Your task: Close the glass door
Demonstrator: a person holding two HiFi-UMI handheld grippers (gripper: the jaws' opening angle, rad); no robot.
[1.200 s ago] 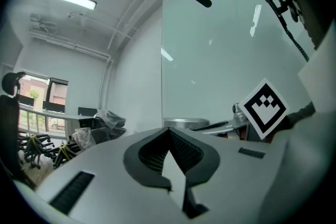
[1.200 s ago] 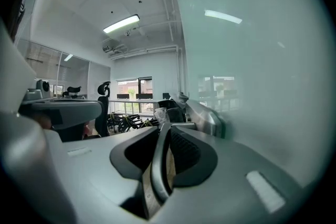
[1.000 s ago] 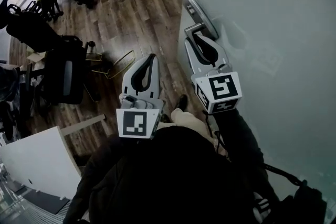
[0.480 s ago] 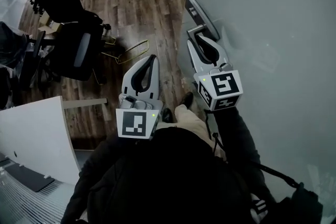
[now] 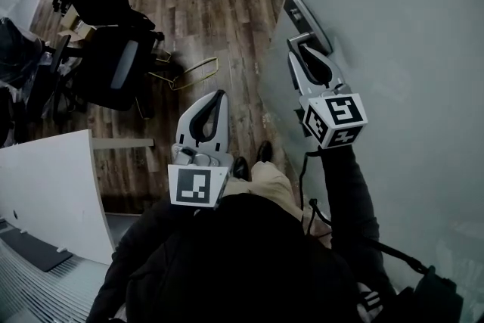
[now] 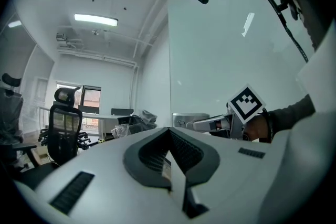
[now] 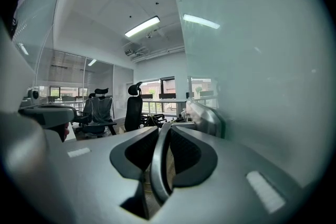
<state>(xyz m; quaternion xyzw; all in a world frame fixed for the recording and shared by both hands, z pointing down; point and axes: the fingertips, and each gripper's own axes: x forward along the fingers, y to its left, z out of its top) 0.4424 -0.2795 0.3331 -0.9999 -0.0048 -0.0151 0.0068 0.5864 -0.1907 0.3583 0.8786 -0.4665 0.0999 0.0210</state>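
The closing step is being carried out. The large frosted pale-green glass door is being held by its silver metal lever handle, which is being clamped between the narrowed jaws of the right gripper. In the right gripper view the curved lever is being pinched by both dark pads, and the metal lock plate is showing just beyond them.

The door is standing at the person's right, with its edge reaching out over the brown wooden plank floor. It is therefore being judged as not yet shut (the frame it must meet is not being shown in any view, so the remaining swing cannot be told for sure). The next move is being judged to call for a steady sweep along the door's arc, with a firm grip so that the lever is not twisted out of the pads.

The left gripper is being held apart from the door, over the floor, its jaws pressed together with nothing between them. Black office chairs are standing well beyond it.
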